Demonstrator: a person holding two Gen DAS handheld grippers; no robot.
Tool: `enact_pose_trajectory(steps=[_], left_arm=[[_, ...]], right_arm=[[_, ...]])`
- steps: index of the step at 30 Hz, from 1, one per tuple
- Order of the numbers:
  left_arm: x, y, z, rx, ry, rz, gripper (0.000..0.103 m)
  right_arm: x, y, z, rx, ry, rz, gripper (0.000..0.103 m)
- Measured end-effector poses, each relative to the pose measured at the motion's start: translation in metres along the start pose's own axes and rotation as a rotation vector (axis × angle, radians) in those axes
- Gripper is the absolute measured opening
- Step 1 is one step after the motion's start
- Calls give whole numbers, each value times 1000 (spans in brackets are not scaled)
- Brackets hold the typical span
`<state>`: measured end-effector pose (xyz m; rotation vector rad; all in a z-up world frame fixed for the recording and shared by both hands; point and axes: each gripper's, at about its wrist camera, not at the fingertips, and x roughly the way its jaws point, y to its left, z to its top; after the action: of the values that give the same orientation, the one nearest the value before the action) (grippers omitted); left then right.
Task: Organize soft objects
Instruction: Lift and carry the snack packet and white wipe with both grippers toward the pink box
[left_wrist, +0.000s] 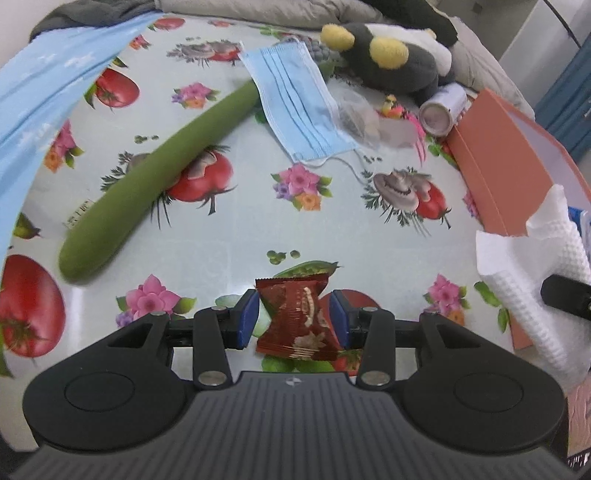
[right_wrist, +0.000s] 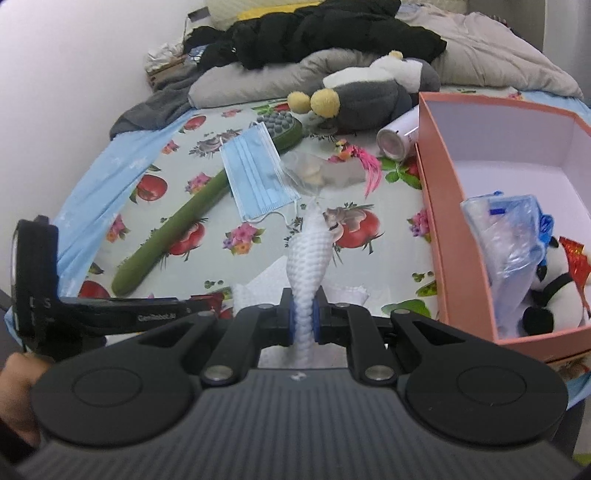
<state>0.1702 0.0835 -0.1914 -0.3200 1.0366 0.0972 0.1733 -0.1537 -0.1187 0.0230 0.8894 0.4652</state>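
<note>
White waffle-weave cloth (right_wrist: 309, 254): soft, light, limp; pinched mid-length in the right gripper (right_wrist: 303, 320), trailing over the fruit-print tablecloth (right_wrist: 384, 258) beside the pink box (right_wrist: 434, 206); best held bunched. Red snack wrapper (left_wrist: 299, 321): crinkly, slippery, lies between the left gripper's (left_wrist: 293, 319) spread pads, apparently unpressed. Gripper lettering partly legible: "GenRobot".

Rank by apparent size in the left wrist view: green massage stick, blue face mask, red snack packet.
1. green massage stick
2. blue face mask
3. red snack packet, though it sits nearest the camera, so it looks enlarged.
</note>
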Motion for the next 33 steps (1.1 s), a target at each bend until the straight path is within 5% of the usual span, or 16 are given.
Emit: enact_pose_trajectory(steps=[14, 25, 33], left_arm=[[1, 4, 6, 85, 20, -71, 32], [-79, -25, 20, 49, -121, -135, 32], [-133, -71, 26, 22, -219, -193, 32]], right_arm=[[9, 13, -2, 75, 14, -79, 13], [-50, 9, 13, 52, -113, -52, 13], [-103, -34, 30, 46, -249, -71, 13]])
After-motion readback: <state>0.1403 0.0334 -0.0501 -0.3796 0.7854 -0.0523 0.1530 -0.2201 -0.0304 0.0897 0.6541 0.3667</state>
